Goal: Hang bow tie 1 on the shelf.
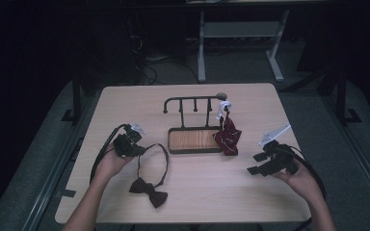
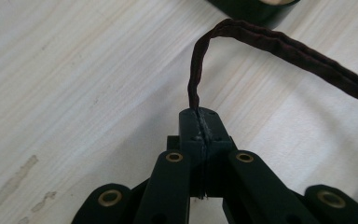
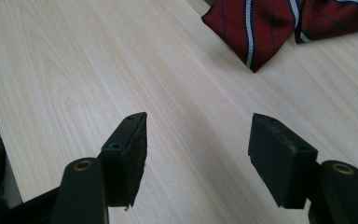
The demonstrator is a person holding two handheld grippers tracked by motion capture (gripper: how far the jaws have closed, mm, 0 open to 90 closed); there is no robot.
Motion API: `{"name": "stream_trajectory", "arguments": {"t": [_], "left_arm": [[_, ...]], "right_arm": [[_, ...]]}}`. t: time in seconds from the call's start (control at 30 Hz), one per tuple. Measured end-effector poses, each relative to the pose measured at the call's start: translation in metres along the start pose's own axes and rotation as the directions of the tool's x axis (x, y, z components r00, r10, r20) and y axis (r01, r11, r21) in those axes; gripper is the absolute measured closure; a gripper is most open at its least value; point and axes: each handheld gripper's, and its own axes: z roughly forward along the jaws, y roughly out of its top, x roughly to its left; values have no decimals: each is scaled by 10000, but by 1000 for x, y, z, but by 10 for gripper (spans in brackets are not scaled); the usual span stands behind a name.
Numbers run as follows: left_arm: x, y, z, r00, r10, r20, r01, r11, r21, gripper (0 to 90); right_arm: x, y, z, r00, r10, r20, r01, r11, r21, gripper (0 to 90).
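A dark maroon bow tie lies on the wooden table near the front, its strap looping up to my left gripper. That gripper is shut on the strap, which rises from the closed jaws and bends right. A red striped tie hangs from the right end of a black hook rack with a wooden tray base. My right gripper hovers open to the right of it, nothing between its fingers; the striped tie's tip lies ahead of it.
The table's front edge is close to the person's forearms. A white clip or tag sits at the top of the hanging tie. A desk frame stands on the floor beyond the table.
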Motion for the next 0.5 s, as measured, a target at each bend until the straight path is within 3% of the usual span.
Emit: {"name": "stream_trajectory", "arguments": {"t": [0.37,0.5], "left_arm": [[-10,8,-23,9981,610,-50,-611,9979,-215,897],[-9,8,-26,9982,594,66,-592,9978,-311,897]], "right_arm": [[-4,-3,-3,9999,111,-76,-112,9998,-136,368],[-5,-4,-4,9999,159,-45,-160,9998,-142,366]]}}
